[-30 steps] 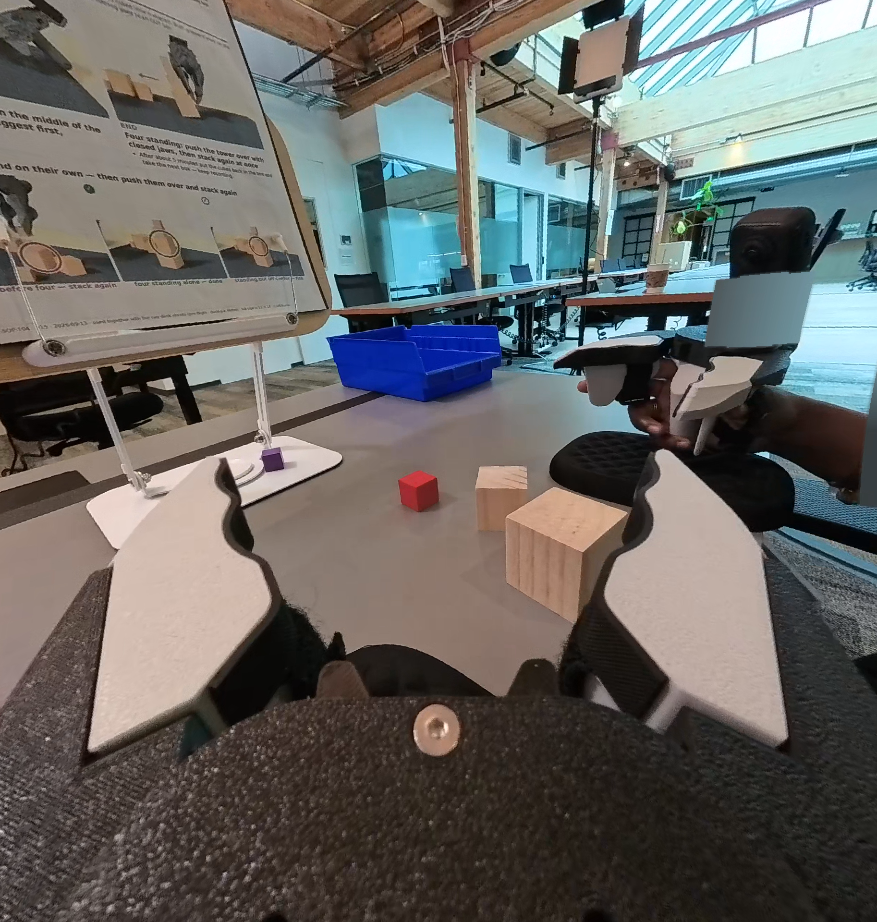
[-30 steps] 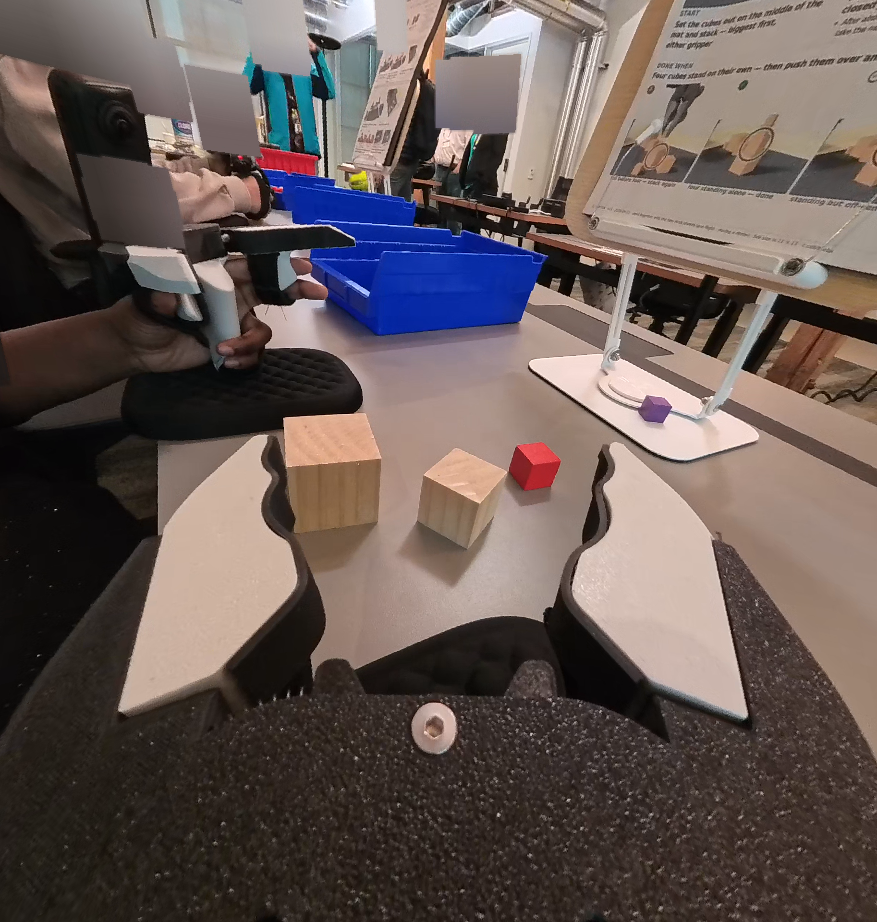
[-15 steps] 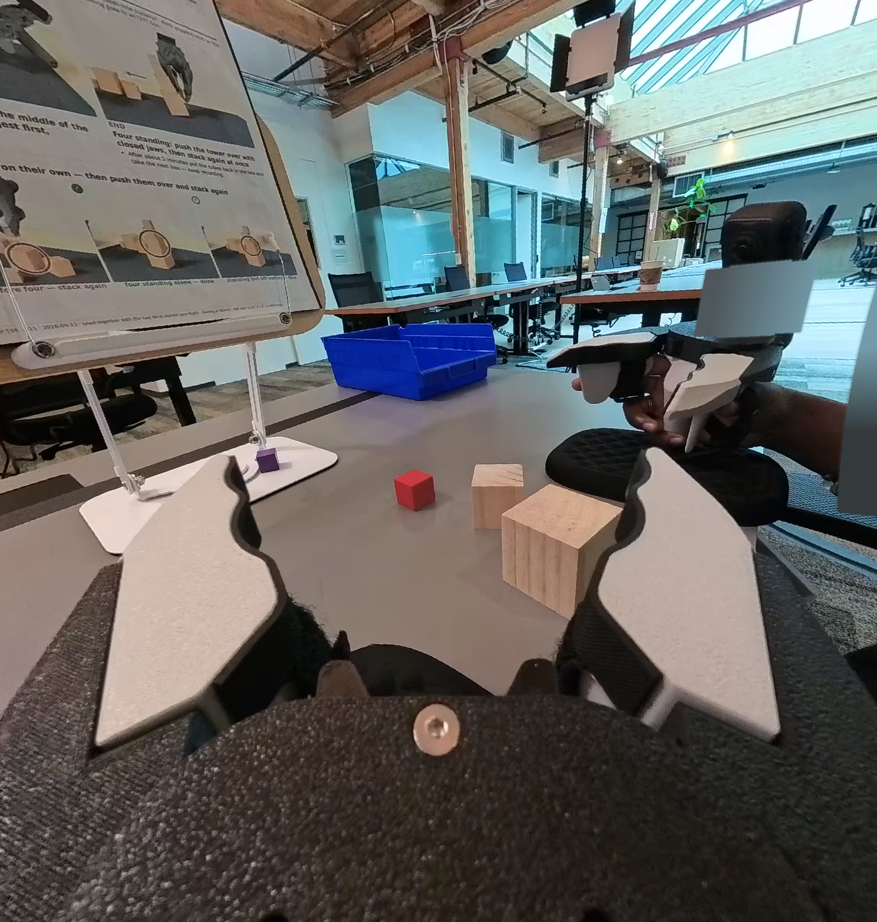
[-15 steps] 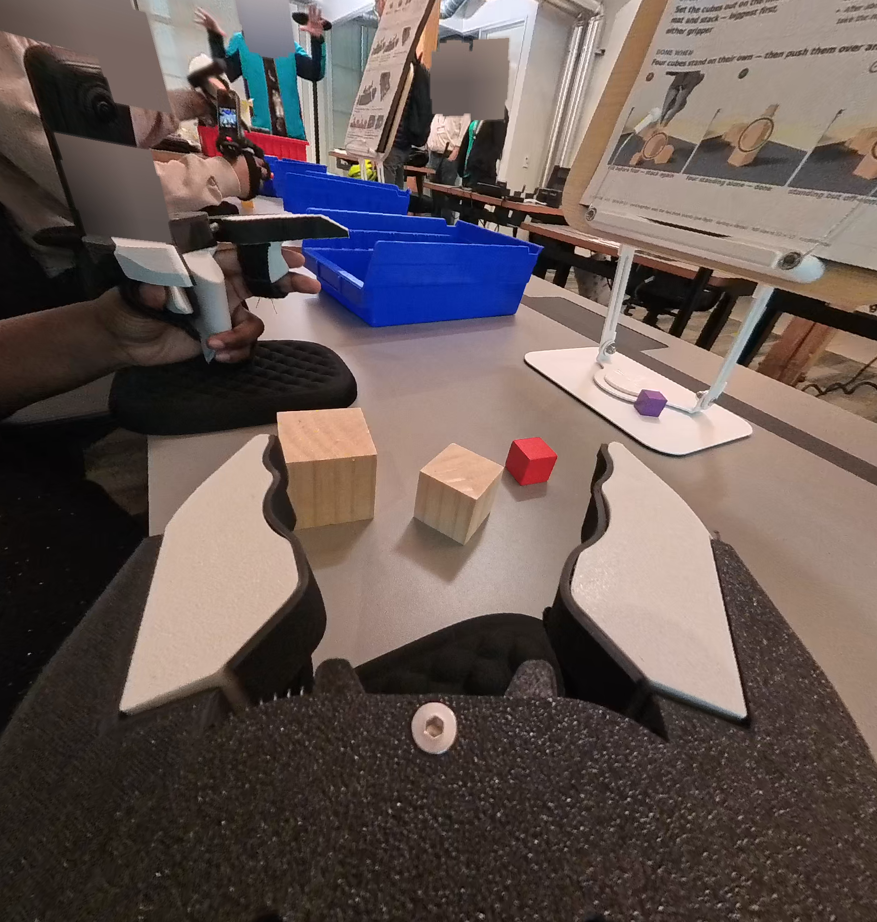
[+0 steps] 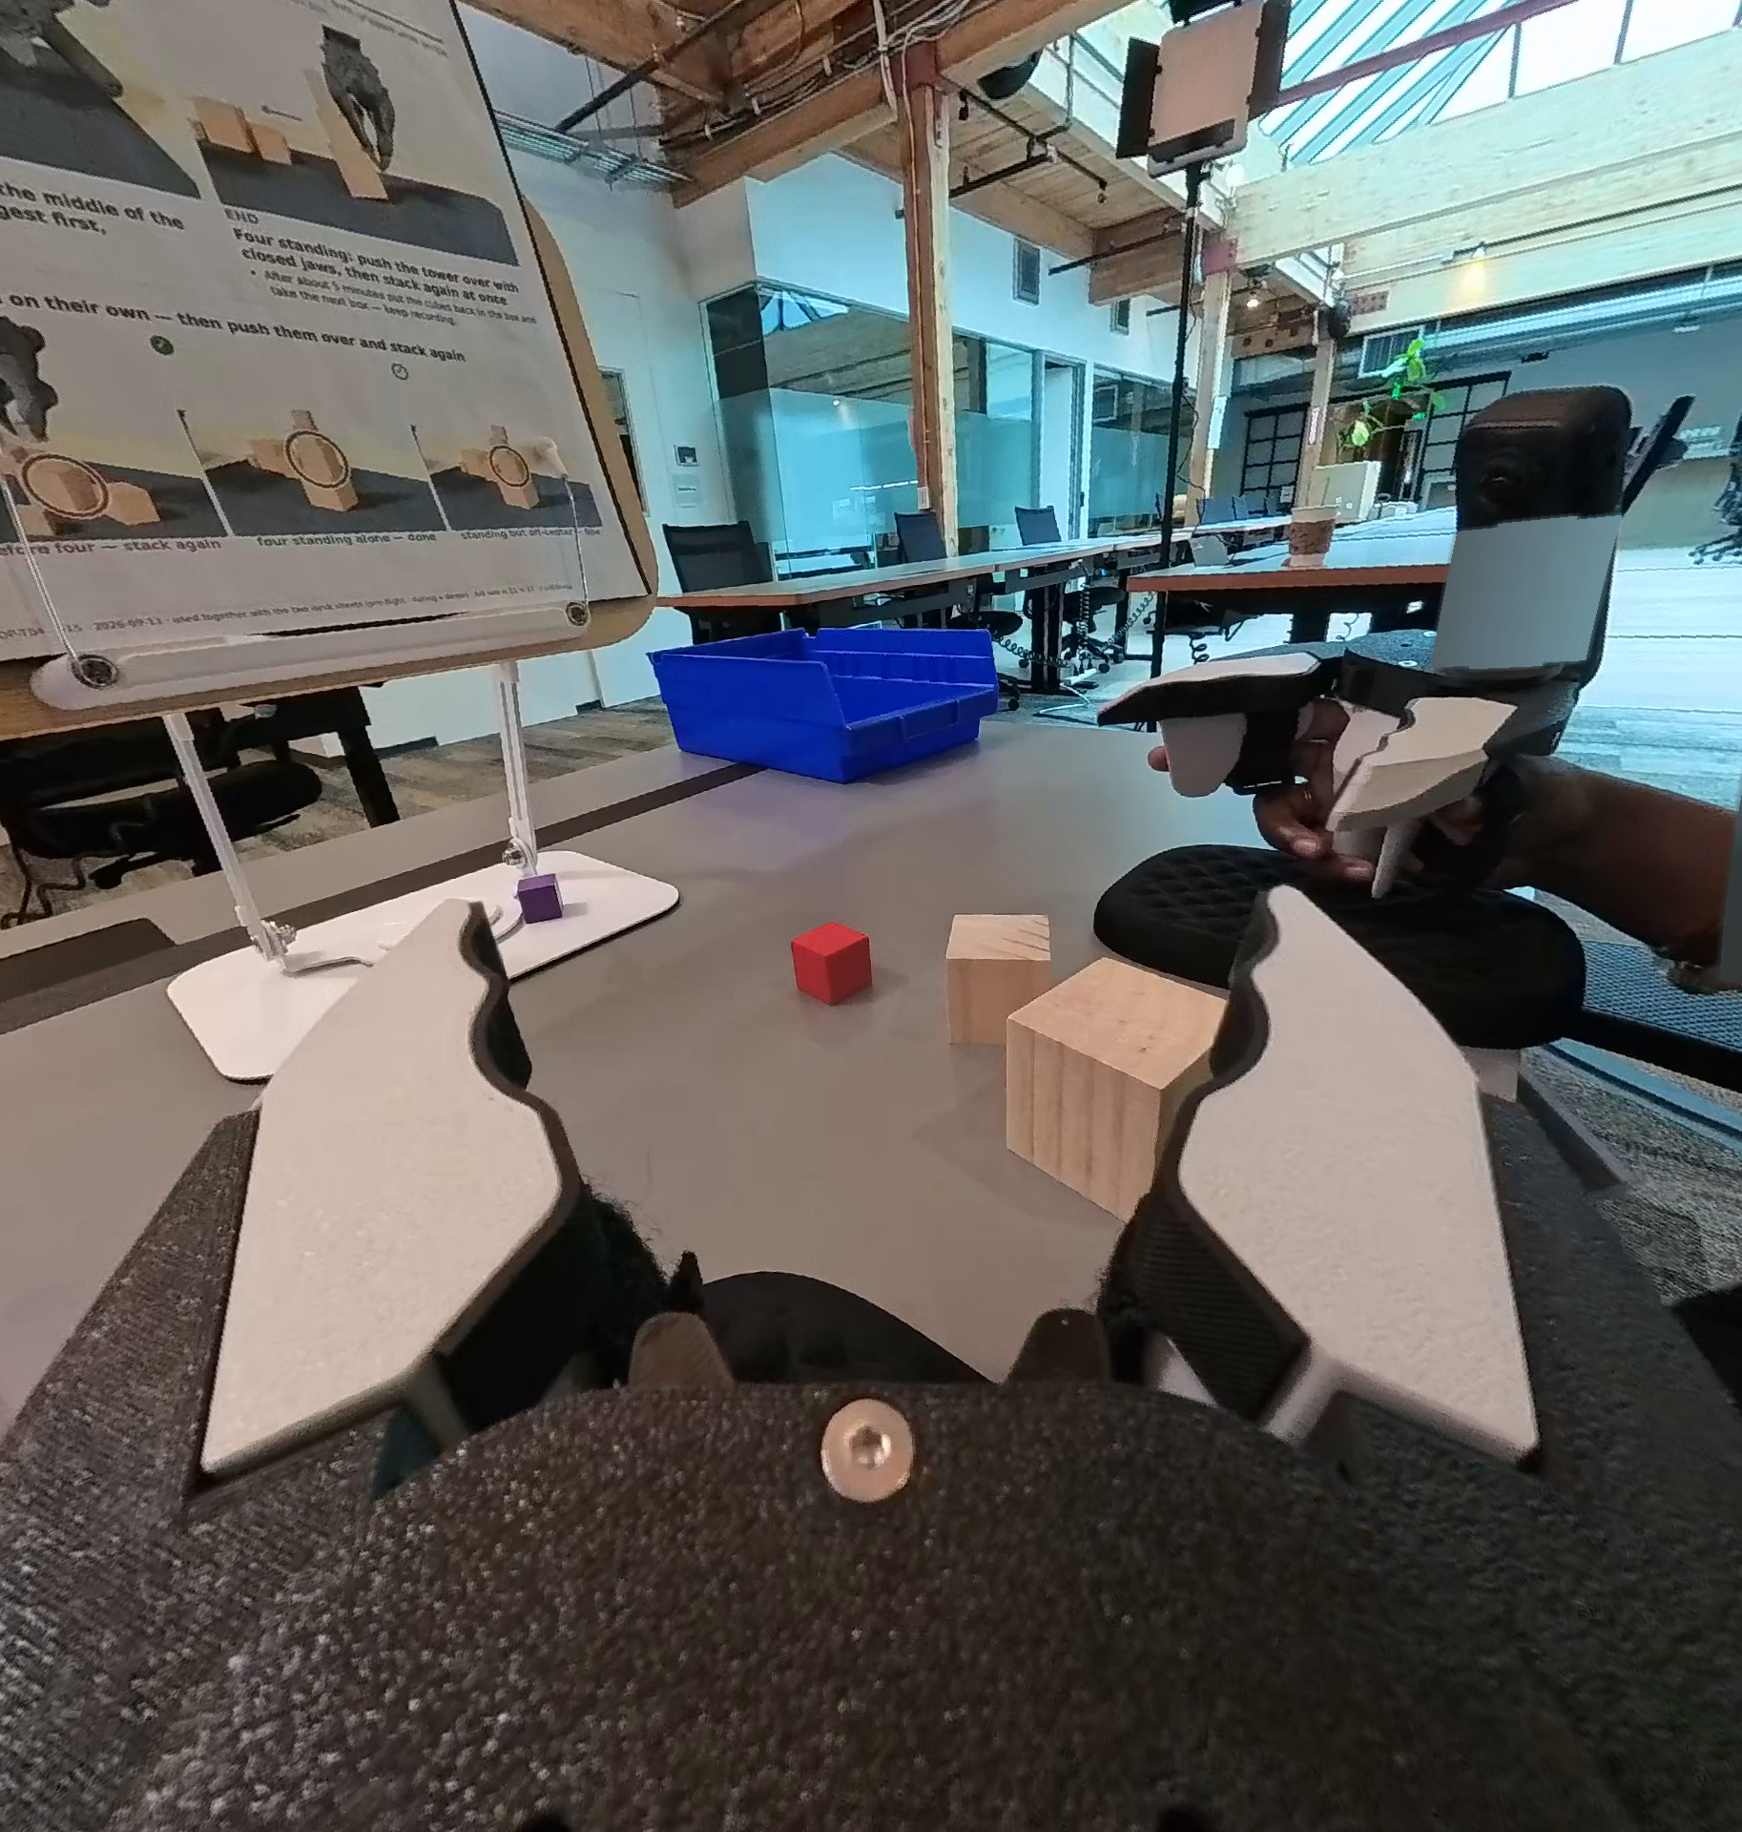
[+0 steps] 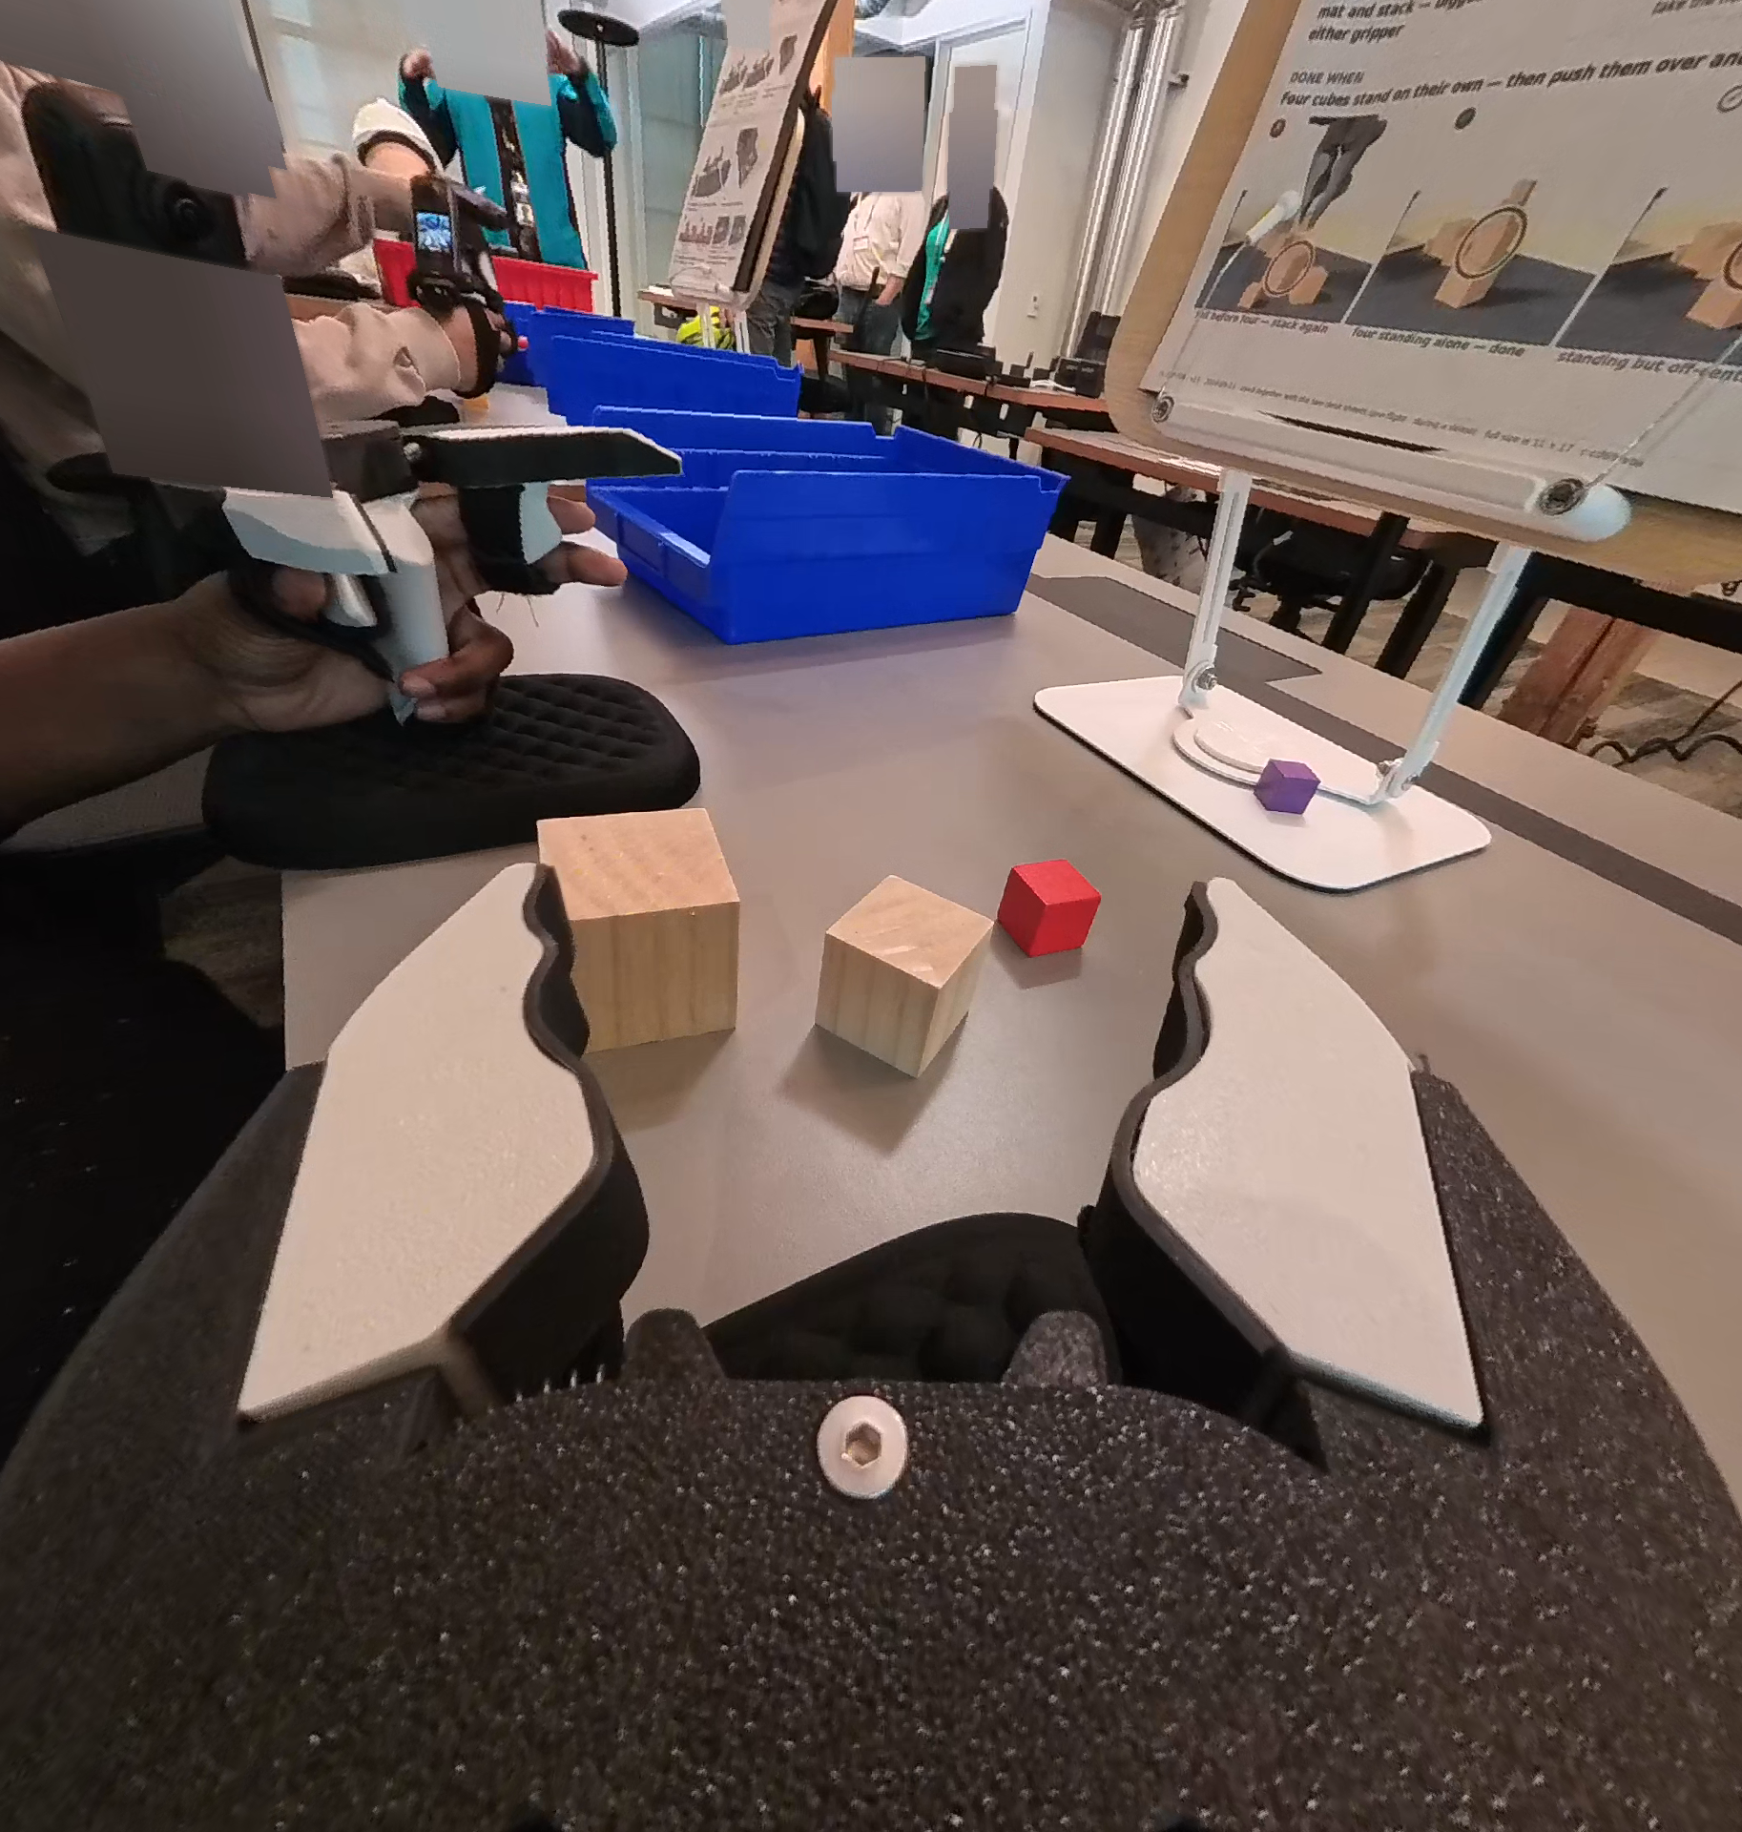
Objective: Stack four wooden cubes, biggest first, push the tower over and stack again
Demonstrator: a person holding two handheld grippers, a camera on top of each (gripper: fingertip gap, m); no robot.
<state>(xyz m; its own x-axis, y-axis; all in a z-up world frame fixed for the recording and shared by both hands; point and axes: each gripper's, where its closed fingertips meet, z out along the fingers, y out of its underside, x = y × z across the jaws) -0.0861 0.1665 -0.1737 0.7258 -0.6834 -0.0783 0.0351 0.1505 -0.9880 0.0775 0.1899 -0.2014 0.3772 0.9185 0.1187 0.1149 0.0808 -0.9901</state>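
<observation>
Both tongs stand wide apart and bare: left tongs, right tongs. On the grey tabletop, left to right in the left view: one purple cube on a white stand base, one red cube, two wooden cubes. The larger wooden cube sits just beside the left tongs' right finger; the smaller wooden cube lies between the right tongs' fingers, untouched. One blue bin stands behind.

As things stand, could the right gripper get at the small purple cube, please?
Probably yes: the right gripper is open and empty, and the purple cube sits exposed on the white stand base, though a stand leg stands close behind it.
</observation>
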